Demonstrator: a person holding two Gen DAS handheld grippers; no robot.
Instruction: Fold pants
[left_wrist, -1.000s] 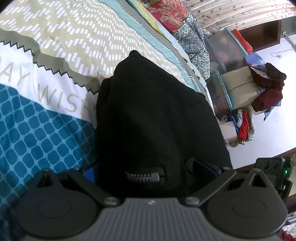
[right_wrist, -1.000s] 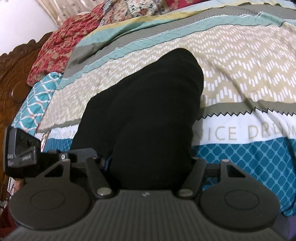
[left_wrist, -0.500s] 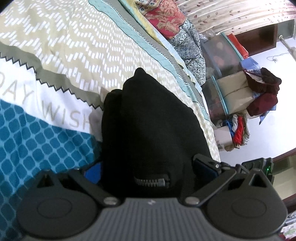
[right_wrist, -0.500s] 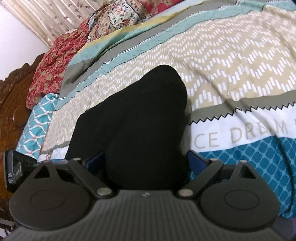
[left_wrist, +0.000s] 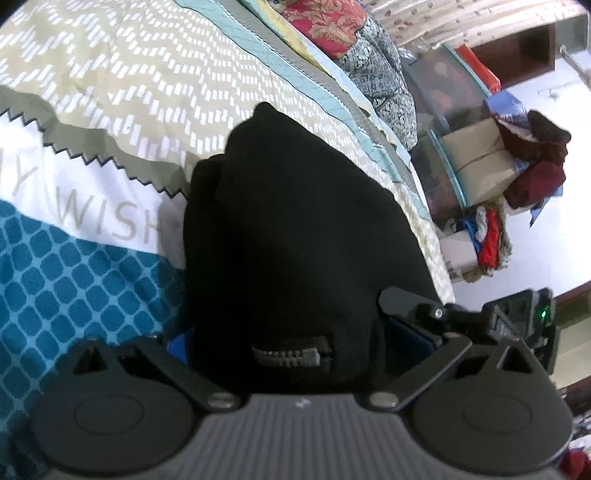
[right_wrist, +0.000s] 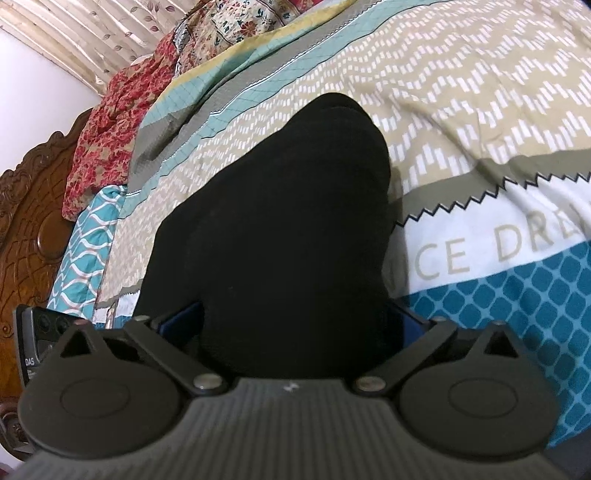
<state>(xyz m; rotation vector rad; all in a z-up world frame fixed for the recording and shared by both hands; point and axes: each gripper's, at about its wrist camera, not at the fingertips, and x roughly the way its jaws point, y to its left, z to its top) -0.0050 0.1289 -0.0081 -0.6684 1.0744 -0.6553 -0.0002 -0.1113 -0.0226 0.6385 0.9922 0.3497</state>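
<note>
The black pants lie folded into a thick, layered bundle on the patterned bedspread. A grey zipper shows at 6 o'clock, and the rounded far end points toward 12.

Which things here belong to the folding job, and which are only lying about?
Belong to the job:
- black pants, folded in a bundle, zipper showing
- left tongs
- right tongs
- patterned bedsheet under the pants

Only lying about:
- red floral pillow
- carved wooden headboard
- cardboard box
- dark red clothes piled on it
</note>
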